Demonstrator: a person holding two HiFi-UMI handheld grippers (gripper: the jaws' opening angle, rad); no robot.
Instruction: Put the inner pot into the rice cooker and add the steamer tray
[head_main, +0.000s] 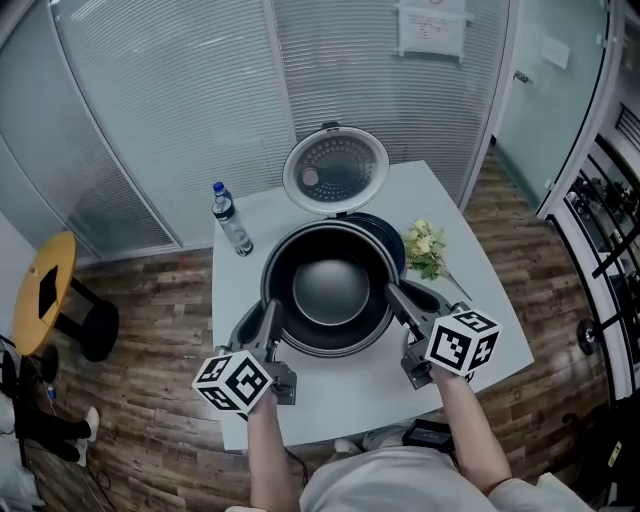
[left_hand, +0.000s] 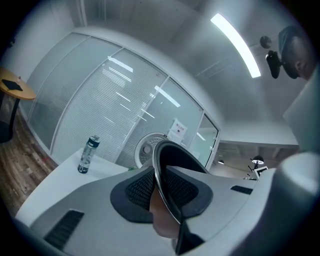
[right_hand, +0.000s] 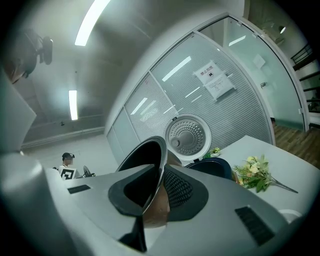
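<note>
The left gripper (head_main: 268, 318) and right gripper (head_main: 397, 300) each pinched the pot (head_main: 330, 290) by its rim, on opposite sides; the open cooker (head_main: 388, 232) lay just beyond, partly behind the pot

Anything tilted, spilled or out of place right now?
Nothing stands out. The inner pot looks level, its rim clamped by the left gripper and the right gripper on opposite sides. The rice cooker has its lid open, the bottle is upright, and the flowers lie on the table beside it; no spill.
</note>
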